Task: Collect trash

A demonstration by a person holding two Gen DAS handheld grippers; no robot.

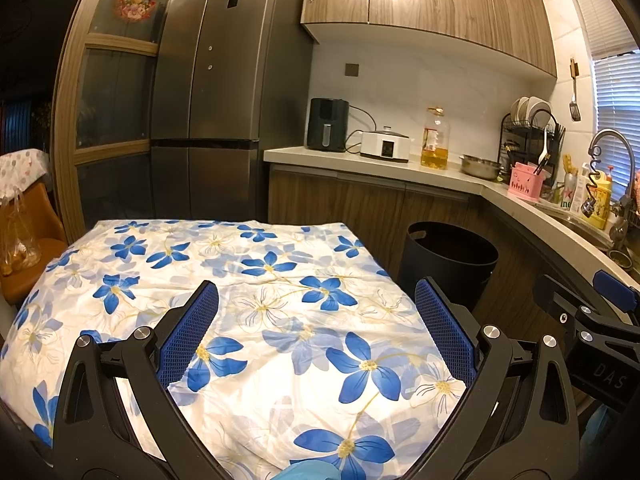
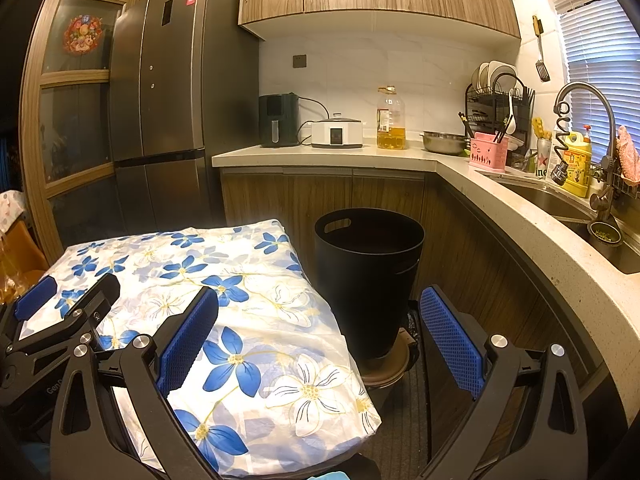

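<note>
Black bin (image 2: 368,280): on the floor at 12 o'clock of the right claw (image 2: 320,344), off the floral tabletop (image 2: 248,320) edge; contents unseen.
Writing: "DAS" on the right claw (image 1: 600,320) seen at 3 o'clock.
Oil bottle (image 2: 391,124): amber liquid, partly full.
Left claw (image 1: 316,340): spread, holding nothing.
Right claw: spread, holding nothing.

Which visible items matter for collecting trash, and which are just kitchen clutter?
Job:
black bin, beside the table
floral tablecloth, no trash visible on it
left hand-held gripper, open
right hand-held gripper, open

Clutter:
oil bottle
air fryer
dish rack
steel bowl
</note>
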